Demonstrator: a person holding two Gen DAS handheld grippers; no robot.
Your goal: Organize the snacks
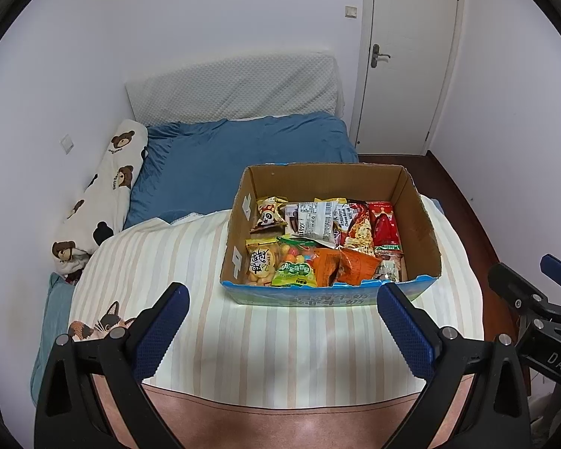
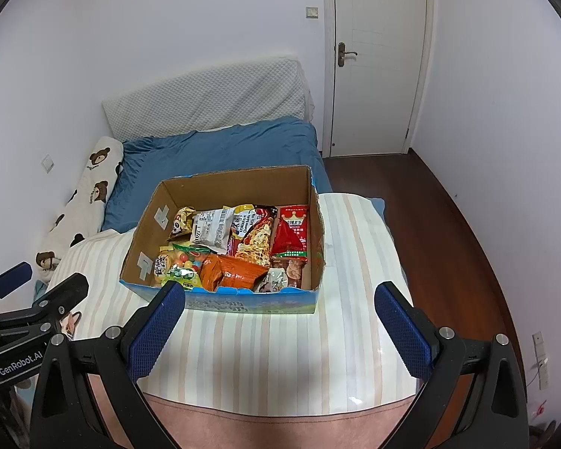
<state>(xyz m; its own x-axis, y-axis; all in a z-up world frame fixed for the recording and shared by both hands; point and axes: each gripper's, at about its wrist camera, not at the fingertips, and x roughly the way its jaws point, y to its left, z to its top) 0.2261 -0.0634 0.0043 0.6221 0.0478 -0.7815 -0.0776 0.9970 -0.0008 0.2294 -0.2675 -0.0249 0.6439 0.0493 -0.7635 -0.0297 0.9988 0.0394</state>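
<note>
Where the striped cloth [image 1: 280, 336] fills the lower middle of the left wrist view, a cardboard box [image 1: 420, 220] at centre right, open-topped, packed with snack packets. Inside, from left to right along the far row: a panda-print packet [image 1: 269, 214], a white packet with a barcode [image 1: 316, 219], a pizza-print packet [image 1: 359, 230] and a red packet [image 1: 384, 228] against the right wall. Along the near row: a yellow packet of round biscuits [image 1: 260, 263] at the left wall, a clear bag of coloured candies [image 1: 295, 265] just beside it, then an orange packet [image 1: 342, 267] overlapping the candies' right edge. At bottom centre, the left gripper [image 1: 282, 327], empty, jaws spread wide, apart from the box and hovering over the cloth. In the upper left, a bear-print pillow [image 1: 104, 187] beside a blue blanket [image 1: 243, 157]; in the upper right, a white door [image 1: 407, 56]. In the right wrist view, the same box [image 2: 220, 187] at centre left, its blue printed front wall toward the camera, and the right gripper [image 2: 280, 327] at bottom centre, likewise wide apart and holding nothing, its left finger [image 2: 157, 333] overlapping the box's near left corner in the picture, contact impossible to tell.
</note>
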